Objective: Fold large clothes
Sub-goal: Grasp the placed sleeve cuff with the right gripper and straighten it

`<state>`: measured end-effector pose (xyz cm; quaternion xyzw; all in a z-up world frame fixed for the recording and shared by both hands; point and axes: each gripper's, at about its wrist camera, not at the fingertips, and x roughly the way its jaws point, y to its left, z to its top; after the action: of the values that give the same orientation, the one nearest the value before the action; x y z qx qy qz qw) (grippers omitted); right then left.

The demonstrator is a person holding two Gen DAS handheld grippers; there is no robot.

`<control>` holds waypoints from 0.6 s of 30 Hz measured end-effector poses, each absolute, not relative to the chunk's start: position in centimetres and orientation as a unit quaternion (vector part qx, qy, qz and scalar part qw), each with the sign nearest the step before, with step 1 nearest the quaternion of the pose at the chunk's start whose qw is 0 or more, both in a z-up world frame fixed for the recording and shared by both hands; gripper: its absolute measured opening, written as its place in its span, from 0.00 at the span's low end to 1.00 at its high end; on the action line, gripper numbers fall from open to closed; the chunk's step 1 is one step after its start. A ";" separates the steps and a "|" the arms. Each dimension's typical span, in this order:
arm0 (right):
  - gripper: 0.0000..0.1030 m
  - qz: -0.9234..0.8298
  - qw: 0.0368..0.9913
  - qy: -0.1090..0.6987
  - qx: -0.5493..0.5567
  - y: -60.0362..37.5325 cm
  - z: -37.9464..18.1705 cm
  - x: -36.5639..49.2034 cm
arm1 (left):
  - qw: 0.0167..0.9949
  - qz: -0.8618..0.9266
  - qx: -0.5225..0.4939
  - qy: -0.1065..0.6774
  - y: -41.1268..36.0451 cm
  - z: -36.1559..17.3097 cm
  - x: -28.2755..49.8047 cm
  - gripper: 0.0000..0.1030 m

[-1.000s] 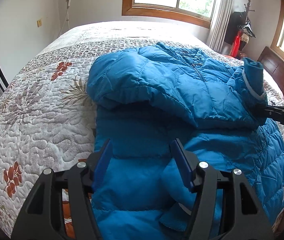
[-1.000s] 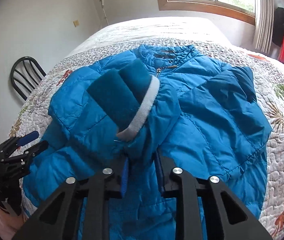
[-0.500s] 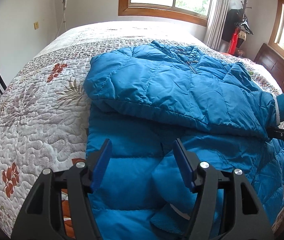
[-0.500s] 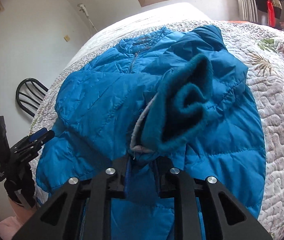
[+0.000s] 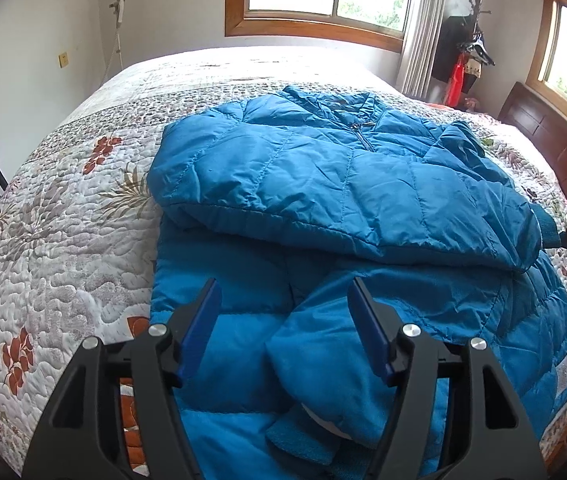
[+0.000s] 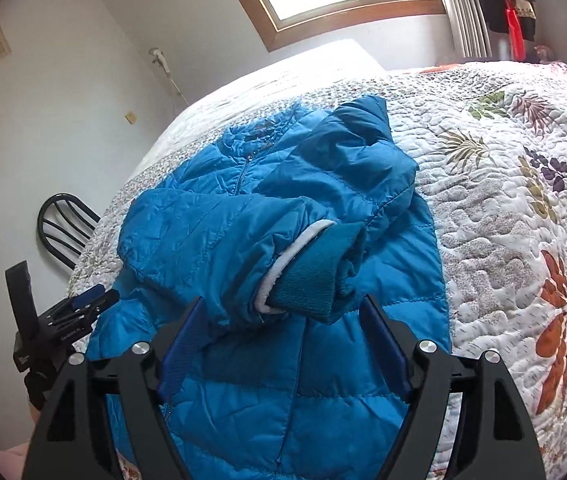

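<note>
A blue quilted puffer jacket (image 5: 323, 184) lies on the floral quilt (image 5: 63, 220), front up, collar toward the window. One sleeve is folded across its chest, the knit cuff (image 6: 311, 272) resting near the right side. The other sleeve's cuff (image 5: 315, 420) lies by the hem. My left gripper (image 5: 283, 320) is open and empty above the hem. My right gripper (image 6: 279, 336) is open just behind the folded sleeve's cuff, holding nothing. The jacket also shows in the right wrist view (image 6: 267, 208), with the left gripper (image 6: 83, 304) at its left edge.
A black metal chair (image 6: 63, 228) stands by the bed's left side. A wooden headboard (image 5: 555, 148) and a coat stand (image 5: 467, 56) are at the right. Windows line the far wall. Bare quilt surrounds the jacket.
My right gripper carried the sleeve across the jacket's chest, laid it down and opened, letting go of the cuff. The left gripper stayed open near the hem.
</note>
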<state>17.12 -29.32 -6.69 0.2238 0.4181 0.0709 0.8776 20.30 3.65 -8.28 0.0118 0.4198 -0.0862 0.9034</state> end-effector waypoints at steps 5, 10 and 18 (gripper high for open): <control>0.66 0.087 0.860 0.427 0.265 -30.7 -7.6 19.3 | 0.902 -0.089 0.015 0.421 2.8 -8.2 20.1 0.67; 0.61 0.091 0.855 0.437 0.265 -30.9 -7.9 20.4 | 0.897 -0.092 0.013 0.431 2.1 -8.1 20.9 0.69; 0.53 0.105 0.846 0.455 0.257 -30.3 -8.8 20.9 | 0.896 -0.066 0.006 0.439 2.4 -8.1 23.9 0.69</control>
<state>20.91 -30.27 -8.82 0.2567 0.4553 0.1049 0.8461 23.91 2.42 -8.08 0.0064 0.4393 -0.0656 0.8959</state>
